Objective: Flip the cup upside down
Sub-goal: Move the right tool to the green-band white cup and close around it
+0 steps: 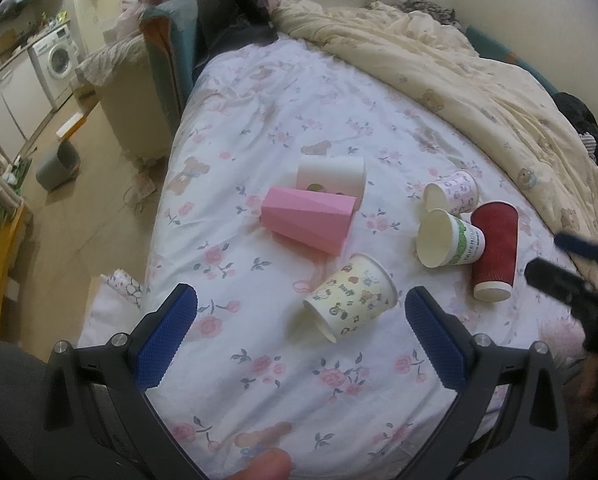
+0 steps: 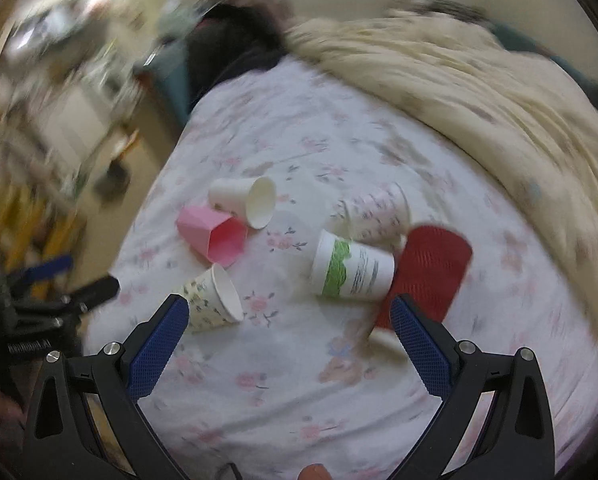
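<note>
Bed, covered with a white floral sheet; cream quilt bunched along its far side.

Six cups, all lying on their sides on the sheet:
- Cartoon-print paper cup, yellowish, nearest the left gripper, mouth toward the camera in the left wrist view; seen also from the right wrist.
- Pink faceted cup, mid-bed, touching the plain one behind it.
- White paper cup, just behind the pink one.
- Green-banded white paper cup, printed text on its side, resting against the red cup.
- Red ribbed paper cup, white rim toward the near edge; blurred in the right wrist view.
- Small pink-patterned paper cup, behind the green-banded one, touching it.

Left gripper: blue-padded fingers spread wide, holding nothing, poised above the sheet just short of the cartoon-print cup.

Right gripper: fingers spread wide, holding nothing, above the sheet; view motion-blurred. Its right finger overlaps the red cup in frame; contact cannot be told.

Background, left wrist view: washing machine, grey bin on the floor
</note>
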A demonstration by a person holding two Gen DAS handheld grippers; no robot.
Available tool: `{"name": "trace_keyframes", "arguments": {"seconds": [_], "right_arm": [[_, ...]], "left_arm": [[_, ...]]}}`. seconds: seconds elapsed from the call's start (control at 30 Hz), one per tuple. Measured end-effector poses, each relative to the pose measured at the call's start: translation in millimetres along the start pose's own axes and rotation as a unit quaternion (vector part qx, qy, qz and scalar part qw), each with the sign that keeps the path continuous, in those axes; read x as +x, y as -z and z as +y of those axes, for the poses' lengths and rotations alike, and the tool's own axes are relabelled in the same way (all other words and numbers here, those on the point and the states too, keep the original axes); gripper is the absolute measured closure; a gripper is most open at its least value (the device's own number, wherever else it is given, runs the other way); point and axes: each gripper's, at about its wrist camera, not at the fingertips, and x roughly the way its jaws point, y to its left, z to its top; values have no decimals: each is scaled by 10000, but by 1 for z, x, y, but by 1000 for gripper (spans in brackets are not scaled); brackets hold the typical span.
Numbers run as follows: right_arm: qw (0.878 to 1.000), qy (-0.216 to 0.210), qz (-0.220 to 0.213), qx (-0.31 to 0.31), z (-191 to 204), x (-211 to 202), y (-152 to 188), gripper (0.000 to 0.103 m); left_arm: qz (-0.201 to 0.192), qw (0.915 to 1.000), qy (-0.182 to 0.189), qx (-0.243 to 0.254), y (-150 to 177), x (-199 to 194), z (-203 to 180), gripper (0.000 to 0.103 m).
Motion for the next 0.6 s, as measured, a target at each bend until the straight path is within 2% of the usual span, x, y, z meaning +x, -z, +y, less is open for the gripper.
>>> {"name": "trace_keyframes", "arguments": {"seconds": [0.07,0.13,0.2,0.23,0.33,0.37,0.47,0.53,0.6], "right_arm": [[9969,125,267,-731,1,10,-16,0],[9838,297,717,-1614,5,29,-27,2],[9635,278,1237,-2358,9,51,-32,14],[9495,286,1555,-2711,10,65,-33,19],[9124,371,2129,-3477,15,96,-26,20],[8945,456,2319,-3796,17,107,-19,20],[8600,662,2551,-4370,20,131,-7,20],[8472,811,2608,-4557,20,144,-2,20],[8292,996,2686,-4800,20,158,3,23]], "left_arm": [[62,10000,37,-47,-2,1,3,0],[110,9999,43,-74,-3,1,5,0],[176,9998,26,-99,-5,3,7,0],[203,9997,24,-118,-6,4,8,0],[287,9994,48,-180,-8,6,12,0],[310,9993,39,-189,-8,7,13,0],[372,9992,73,-151,-9,9,13,0],[408,9991,89,-114,-10,10,13,0],[434,9989,118,-98,-11,11,12,0]]}}
